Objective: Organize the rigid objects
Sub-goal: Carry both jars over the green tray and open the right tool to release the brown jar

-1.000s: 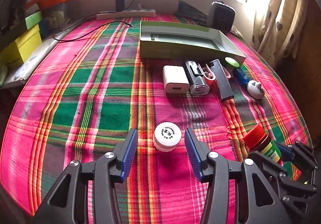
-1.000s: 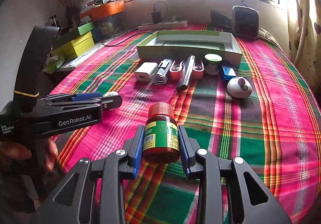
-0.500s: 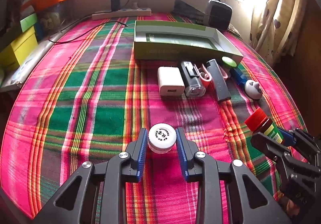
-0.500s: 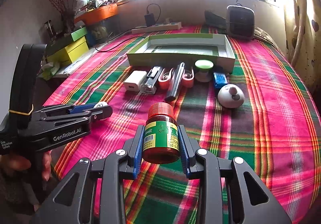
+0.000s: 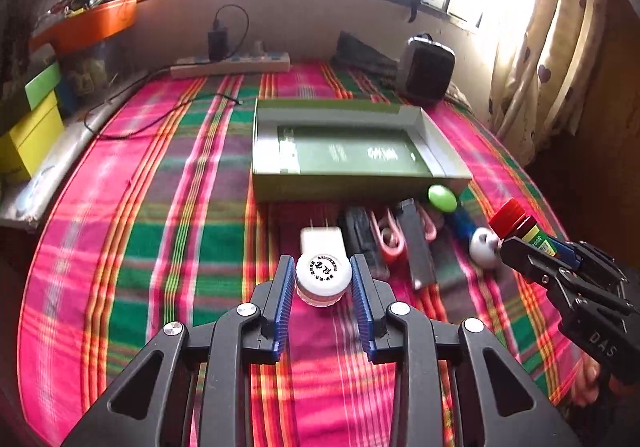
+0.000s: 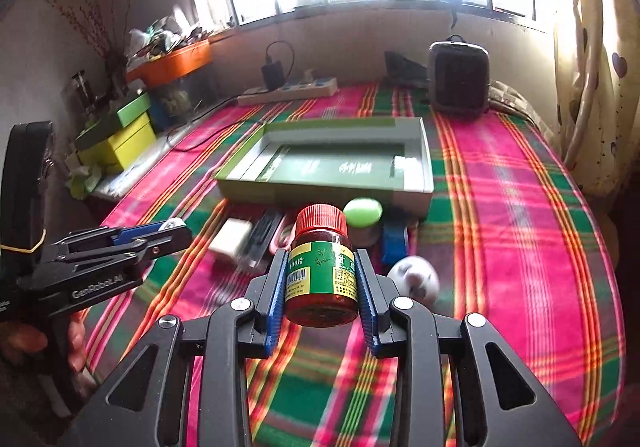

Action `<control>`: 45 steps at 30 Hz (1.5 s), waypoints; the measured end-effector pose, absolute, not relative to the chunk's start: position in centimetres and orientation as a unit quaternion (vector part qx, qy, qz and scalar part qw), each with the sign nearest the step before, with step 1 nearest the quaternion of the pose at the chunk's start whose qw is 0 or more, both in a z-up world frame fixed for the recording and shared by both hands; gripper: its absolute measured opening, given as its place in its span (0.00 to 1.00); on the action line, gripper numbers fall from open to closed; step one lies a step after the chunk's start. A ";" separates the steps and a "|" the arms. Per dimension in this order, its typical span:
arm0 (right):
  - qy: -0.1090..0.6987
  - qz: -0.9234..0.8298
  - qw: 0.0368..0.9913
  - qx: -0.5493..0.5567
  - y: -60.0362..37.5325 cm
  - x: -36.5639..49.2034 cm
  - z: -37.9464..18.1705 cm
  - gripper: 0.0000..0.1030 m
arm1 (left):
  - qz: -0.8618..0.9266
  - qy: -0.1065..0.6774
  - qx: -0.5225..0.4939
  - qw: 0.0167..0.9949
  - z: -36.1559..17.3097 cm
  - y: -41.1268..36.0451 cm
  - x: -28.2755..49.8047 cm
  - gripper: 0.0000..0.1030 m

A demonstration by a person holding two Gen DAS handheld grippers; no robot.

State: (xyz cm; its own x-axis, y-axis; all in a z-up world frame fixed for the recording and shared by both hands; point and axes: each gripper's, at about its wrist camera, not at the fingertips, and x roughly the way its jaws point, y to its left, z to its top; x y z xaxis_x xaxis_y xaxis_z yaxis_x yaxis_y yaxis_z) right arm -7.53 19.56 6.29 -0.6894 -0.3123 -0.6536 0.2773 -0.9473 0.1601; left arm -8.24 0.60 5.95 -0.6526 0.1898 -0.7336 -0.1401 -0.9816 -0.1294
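My left gripper [image 5: 323, 281] is shut on a small white-capped jar [image 5: 323, 274] and holds it above the plaid cloth. My right gripper [image 6: 322, 279] is shut on a brown pill bottle [image 6: 322, 271] with a red cap and green label, also held in the air; it shows at the right of the left wrist view [image 5: 520, 227]. An open green box [image 5: 352, 151] lies ahead of both grippers [image 6: 332, 163]. In front of it lie a white charger [image 5: 320, 243], a black lighter [image 5: 362, 237], pink scissors [image 5: 390, 237], a dark bar [image 5: 416, 247], a green-capped jar [image 5: 442, 198] and a white round object [image 5: 482, 243].
A power strip [image 5: 232, 65] with a cable and a dark speaker [image 5: 426, 71] stand at the back by the window. Yellow and green boxes [image 6: 120, 135] and an orange tray [image 6: 172, 61] are on the left. A curtain [image 5: 540, 47] hangs at the right.
My left gripper closed on the white-capped jar and lifted it forward toward the row of items. My right gripper carried the pill bottle forward toward the box.
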 end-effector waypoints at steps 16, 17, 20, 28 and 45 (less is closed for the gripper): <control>-0.019 -0.921 0.117 0.371 21.5 -16.8 6.8 0.32 | 0.908 -0.030 -0.404 0.103 7.5 1.2 -16.6 0.27; -0.019 -0.920 0.115 0.374 21.6 -17.4 6.7 0.32 | 0.908 -0.031 -0.405 0.103 7.4 1.1 -17.1 0.27; -0.021 -0.917 0.113 0.383 21.8 -19.2 6.1 0.32 | 0.905 -0.033 -0.413 0.101 6.7 1.0 -18.7 0.27; -0.013 -0.905 0.109 0.410 21.6 -22.7 4.0 0.32 | 0.898 -0.034 -0.429 0.096 5.0 0.9 -22.3 0.27; 0.014 -0.897 0.106 0.428 20.5 -25.4 2.0 0.32 | 0.885 -0.031 -0.455 0.087 2.3 0.8 -25.0 0.27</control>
